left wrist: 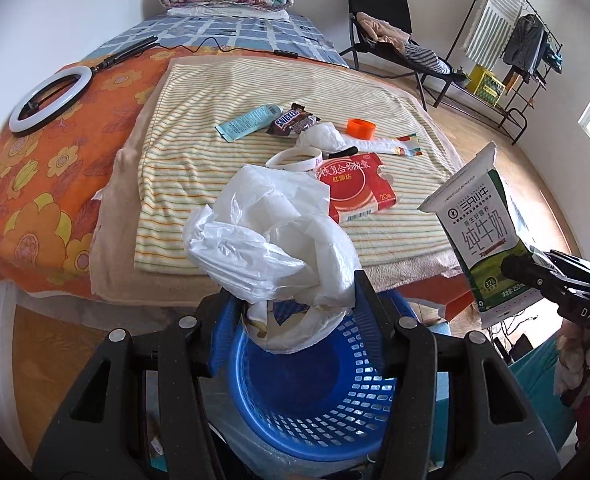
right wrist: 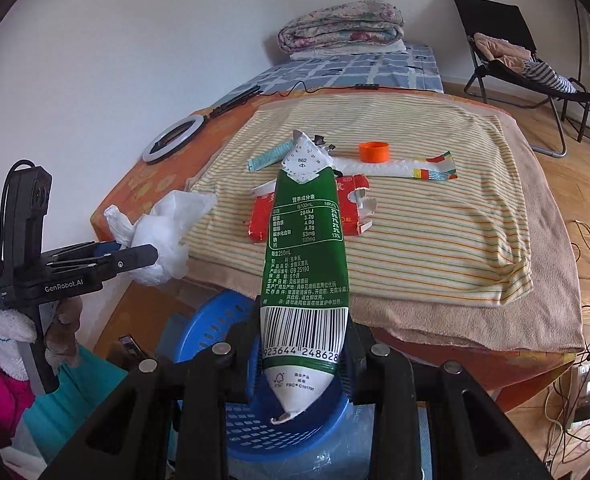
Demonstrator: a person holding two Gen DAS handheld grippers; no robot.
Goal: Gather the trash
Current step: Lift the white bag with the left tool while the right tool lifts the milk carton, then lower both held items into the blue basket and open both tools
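With my left fingers [left wrist: 295, 300] clamped on the crumpled plastic bag [left wrist: 271, 236] and my right fingers [right wrist: 301, 364] pinching the milk carton [right wrist: 305, 264], I should centre both over the blue basket [left wrist: 315, 408] before letting go, so neither catches its rim

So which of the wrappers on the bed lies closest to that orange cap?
The long white wrapper with the colourful striped end; it lies right beside the orange cap. The teal wrapper and Snickers wrapper lie farther left.

One basket [left wrist: 319, 400], one milk pouch [left wrist: 483, 236], two wrappers [left wrist: 249, 122].
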